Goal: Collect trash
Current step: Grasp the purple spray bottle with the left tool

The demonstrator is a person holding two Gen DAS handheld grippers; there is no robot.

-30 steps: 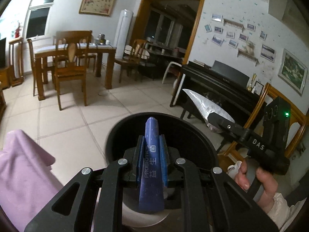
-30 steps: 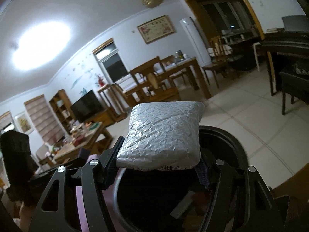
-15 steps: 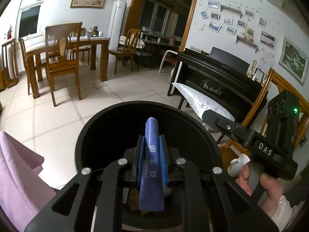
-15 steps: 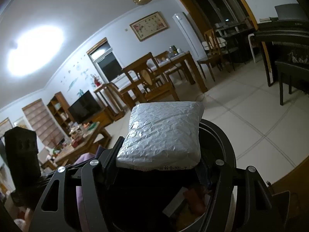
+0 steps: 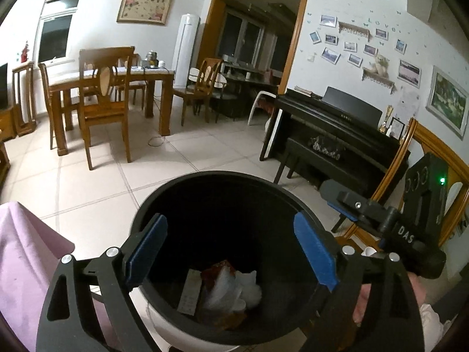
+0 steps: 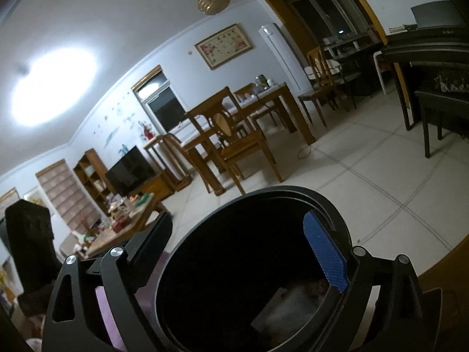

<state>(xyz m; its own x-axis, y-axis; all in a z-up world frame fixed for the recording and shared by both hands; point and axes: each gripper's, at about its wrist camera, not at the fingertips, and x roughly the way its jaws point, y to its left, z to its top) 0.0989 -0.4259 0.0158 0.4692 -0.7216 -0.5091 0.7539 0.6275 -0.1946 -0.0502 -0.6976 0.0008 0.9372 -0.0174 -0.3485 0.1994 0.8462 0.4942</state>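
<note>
Black plastic forms the round trash bin [image 5: 187, 187] that fills the lower middle of both wrist views, standing on the pale tiled floor [image 5: 96, 187]. Over its mouth the left gripper [image 5: 231, 252] hangs with its jaws spread wide and nothing between the blue pads [image 5: 315, 252]. Down at the bottom of the bin lies the collected trash [image 5: 222, 290]: a paper slip, a brownish wrapper and crumpled white plastic heaped together. From the right wrist view, the right gripper [image 6: 243, 252] also sits above the bin's rim [image 6: 281, 190], jaws likewise parted and empty, and a flat silvery packet [image 6: 287, 308] rests inside against the bin's wall. In the left view the right gripper's black body [image 5: 404, 228] shows just beside the bin, held in a hand [image 5: 363, 302]. A pink cloth [image 5: 26, 264] lies to the left of the bin, and a black piano [image 5: 337, 129] stands behind.
</note>
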